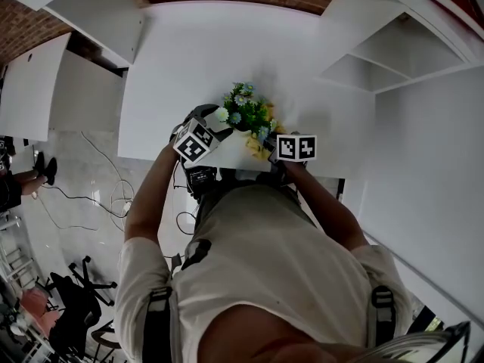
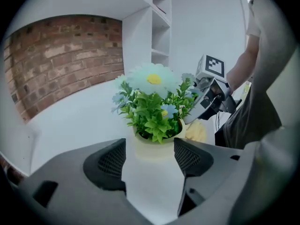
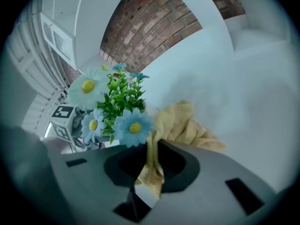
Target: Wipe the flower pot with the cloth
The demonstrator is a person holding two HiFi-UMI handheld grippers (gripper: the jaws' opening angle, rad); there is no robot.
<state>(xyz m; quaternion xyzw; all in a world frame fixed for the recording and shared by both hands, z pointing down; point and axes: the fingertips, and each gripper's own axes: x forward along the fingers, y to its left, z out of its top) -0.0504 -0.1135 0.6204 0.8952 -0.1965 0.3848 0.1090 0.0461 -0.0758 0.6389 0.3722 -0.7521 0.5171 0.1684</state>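
The flower pot (image 2: 154, 149) is pale cream and smooth, with little shine; ceramic or plastic, hard to tell. Its leaves (image 2: 152, 118) and daisy petals (image 3: 134, 126) look like matt plastic or fabric. The yellow cloth (image 3: 185, 123) is soft, crumpled and matt. The tabletop (image 2: 70, 121) is white, smooth and matt, as are the shelves (image 2: 159, 27). The brick wall (image 2: 61, 60) is rough and red. The left tool (image 2: 150, 157) and right tool (image 3: 149, 165) are dark matt plastic; the left one's pads (image 2: 112, 161) carry a fine mesh texture. The floor (image 1: 83, 195) is pale, glossy, stone-like tile.

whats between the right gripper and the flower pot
The yellow cloth: the right gripper is shut on it, and the left gripper view shows it bunched beside the flower pot.
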